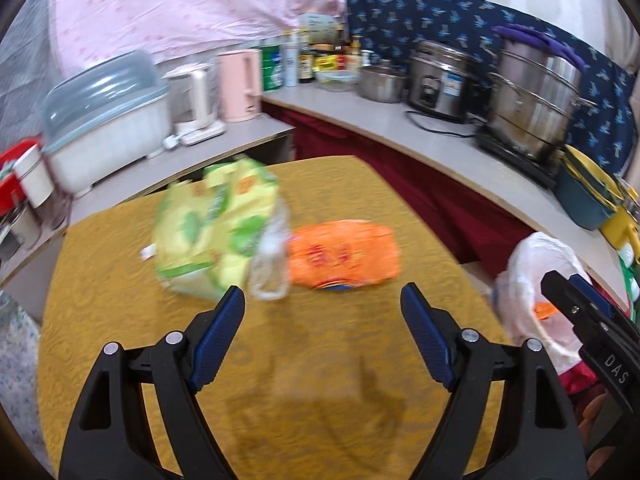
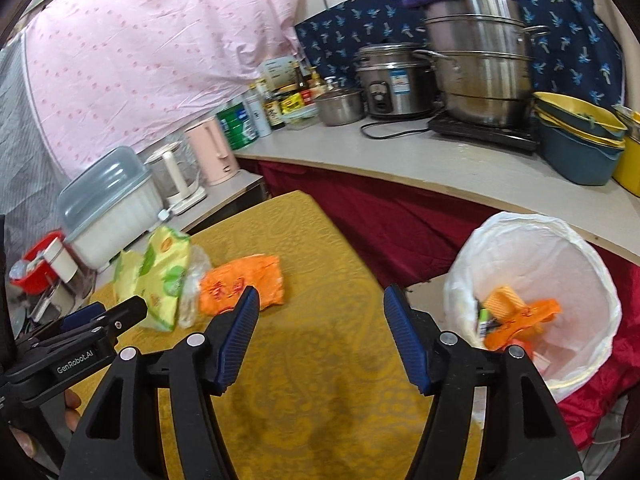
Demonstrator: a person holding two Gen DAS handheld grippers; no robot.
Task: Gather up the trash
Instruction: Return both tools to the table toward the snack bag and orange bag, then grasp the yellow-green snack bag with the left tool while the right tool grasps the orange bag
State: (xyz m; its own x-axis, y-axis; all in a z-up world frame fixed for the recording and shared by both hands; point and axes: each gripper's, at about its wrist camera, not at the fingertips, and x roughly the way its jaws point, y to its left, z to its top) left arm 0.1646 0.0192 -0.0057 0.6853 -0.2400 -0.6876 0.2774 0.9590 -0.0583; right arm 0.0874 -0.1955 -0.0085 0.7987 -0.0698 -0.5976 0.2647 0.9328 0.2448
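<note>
A yellow-green wrapper [image 1: 216, 224] [image 2: 154, 276], a clear plastic bottle [image 1: 272, 260] [image 2: 192, 292] and an orange wrapper [image 1: 346, 254] [image 2: 242, 284] lie together on the yellow table [image 1: 320, 380] [image 2: 320, 360]. My left gripper [image 1: 322, 308] is open and empty, just short of the bottle and the wrappers. My right gripper [image 2: 320, 312] is open and empty over the table, right of the orange wrapper. A bin with a white bag [image 2: 560, 264] [image 1: 536, 276] stands right of the table and holds orange trash [image 2: 516, 320].
A counter [image 2: 440, 160] wraps behind the table with a steamer pot [image 2: 480, 60], rice cooker [image 2: 392, 80], bottles, a pink kettle [image 2: 212, 152], a lidded dish box [image 2: 108, 208] and stacked basins [image 2: 580, 140]. A dark red cloth [image 2: 380, 232] hangs below it.
</note>
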